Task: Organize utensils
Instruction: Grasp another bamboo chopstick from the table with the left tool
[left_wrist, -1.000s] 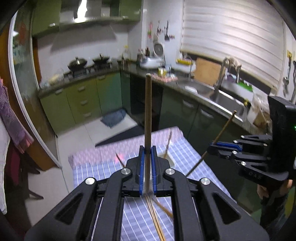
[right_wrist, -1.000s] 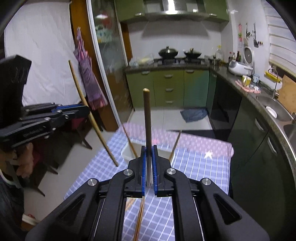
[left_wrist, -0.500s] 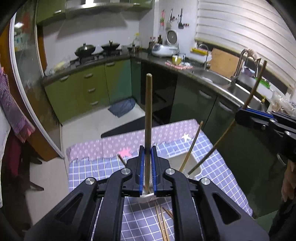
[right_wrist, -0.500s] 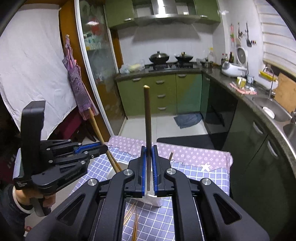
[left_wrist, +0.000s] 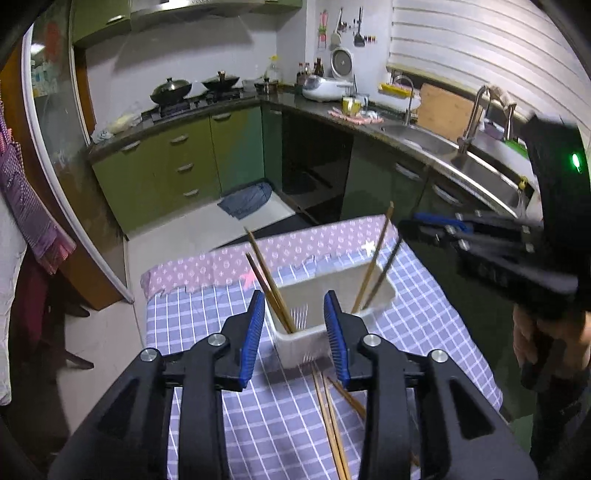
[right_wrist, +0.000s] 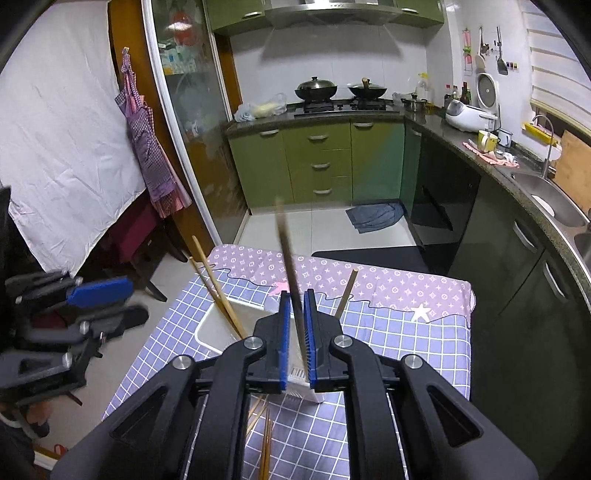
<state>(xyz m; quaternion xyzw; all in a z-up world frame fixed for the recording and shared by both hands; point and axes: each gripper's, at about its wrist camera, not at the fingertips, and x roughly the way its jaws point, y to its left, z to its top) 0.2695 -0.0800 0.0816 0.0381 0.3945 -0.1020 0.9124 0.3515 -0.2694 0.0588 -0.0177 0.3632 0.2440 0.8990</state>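
Observation:
A white utensil basket (left_wrist: 384, 287) stands on the checked tablecloth (left_wrist: 436, 321). Several wooden chopsticks lean in it: two at its left end (left_wrist: 271, 291), two at its right end (left_wrist: 373, 258). My left gripper (left_wrist: 294, 332) is open and empty just above the basket's near edge. My right gripper (right_wrist: 296, 325) has its jaws slightly apart; a blurred chopstick (right_wrist: 290, 266) stands loose between them over the basket (right_wrist: 214, 328). Loose chopsticks (left_wrist: 330, 421) lie on the cloth in front of the basket.
The table's far edge carries a purple patterned cloth (right_wrist: 369, 277). The right gripper's body (left_wrist: 517, 251) shows at the right of the left wrist view; the left gripper's body (right_wrist: 66, 306) shows at the left of the right wrist view. Green cabinets (right_wrist: 317, 162) stand behind.
My left gripper opened and its chopstick now leans in the basket. My right gripper's jaws parted and its chopstick is tilting, blurred, between them. Both grippers came down closer to the basket.

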